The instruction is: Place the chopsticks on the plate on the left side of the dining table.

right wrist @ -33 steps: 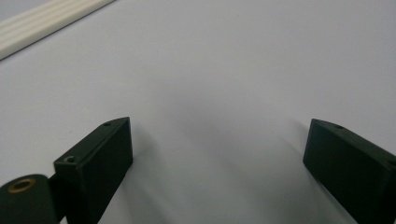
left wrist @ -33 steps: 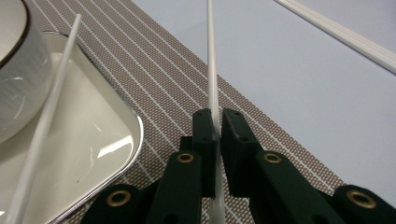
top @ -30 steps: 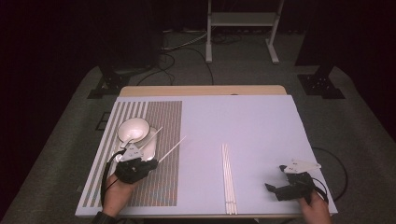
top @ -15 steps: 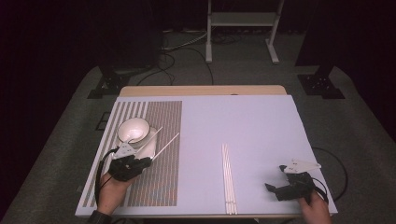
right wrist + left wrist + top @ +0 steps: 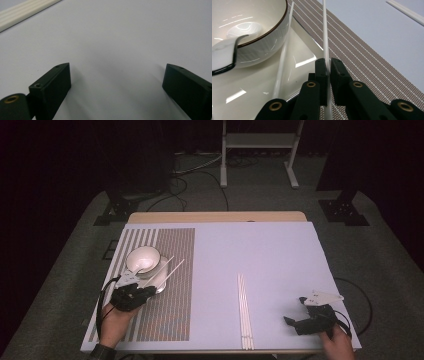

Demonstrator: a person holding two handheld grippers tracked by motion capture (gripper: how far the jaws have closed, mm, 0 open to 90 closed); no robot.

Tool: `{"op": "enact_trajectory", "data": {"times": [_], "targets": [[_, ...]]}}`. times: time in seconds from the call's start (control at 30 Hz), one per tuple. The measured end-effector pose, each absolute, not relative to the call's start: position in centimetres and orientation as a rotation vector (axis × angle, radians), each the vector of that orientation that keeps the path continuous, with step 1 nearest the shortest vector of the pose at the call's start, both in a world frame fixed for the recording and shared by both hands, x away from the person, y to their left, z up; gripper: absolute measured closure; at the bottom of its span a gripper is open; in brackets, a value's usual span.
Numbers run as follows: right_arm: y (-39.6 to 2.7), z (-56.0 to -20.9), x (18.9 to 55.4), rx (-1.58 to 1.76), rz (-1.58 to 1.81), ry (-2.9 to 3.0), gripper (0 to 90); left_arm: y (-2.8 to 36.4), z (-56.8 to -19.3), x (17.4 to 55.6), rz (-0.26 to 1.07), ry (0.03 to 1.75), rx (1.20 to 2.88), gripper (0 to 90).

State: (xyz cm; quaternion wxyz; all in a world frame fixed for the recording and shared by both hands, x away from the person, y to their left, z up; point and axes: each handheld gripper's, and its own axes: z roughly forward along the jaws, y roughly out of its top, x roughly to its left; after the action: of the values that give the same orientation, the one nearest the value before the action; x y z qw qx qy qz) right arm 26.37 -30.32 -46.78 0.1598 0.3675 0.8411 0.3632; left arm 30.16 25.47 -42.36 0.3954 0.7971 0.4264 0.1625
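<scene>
- The worktop (image 5: 280,260) spans the middle of the high view, pale and mostly bare on its right half.
- A striped brown mat (image 5: 172,315) covers its left part, running from upper left toward the bottom edge.
- On the mat, at centre left, a square white plate (image 5: 257,82) carries a white bowl (image 5: 143,259); a spoon (image 5: 224,53) leans on the bowl's rim at the far left of the left gripper view.
- The left claw (image 5: 134,292) sits at lower left of the high view, just below the plate. Its jaws are pressed together on one white chopstick (image 5: 325,35), which runs up and away from the pads over the plate's right edge and the mat.
- A second chopstick (image 5: 283,55) lies beside it, resting on the plate and touching the bowl's side; it seems already placed, so the pair looks half set.
- More chopsticks (image 5: 243,310) lie in a tight bundle at lower centre of the worktop, well apart from the mat.
- The right claw (image 5: 295,322) rests at lower right, jaws spread wide and holding nothing, only bare worktop between them.
- Judged from this: one stick is down by the bowl, the other is gripped and not yet released. What is left is to lay it parallel to its mate and let go; whether the bundle is wanted too I cannot tell.
</scene>
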Motion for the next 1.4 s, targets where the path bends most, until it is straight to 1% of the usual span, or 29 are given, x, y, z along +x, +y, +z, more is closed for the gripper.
{"op": "enact_trajectory", "data": {"times": [0.87, 1.4], "targets": [[-30.3, -46.8, 26.4, 1.050, 1.038, 2.403, 6.8, 27.3, -42.8, 31.0, 0.431, 1.145, 2.023, 84.5], [-30.3, -46.8, 26.4, 1.050, 1.037, 2.404, 6.8, 27.6, -43.2, 31.8, 0.441, 1.166, 2.033, 84.4]]}}
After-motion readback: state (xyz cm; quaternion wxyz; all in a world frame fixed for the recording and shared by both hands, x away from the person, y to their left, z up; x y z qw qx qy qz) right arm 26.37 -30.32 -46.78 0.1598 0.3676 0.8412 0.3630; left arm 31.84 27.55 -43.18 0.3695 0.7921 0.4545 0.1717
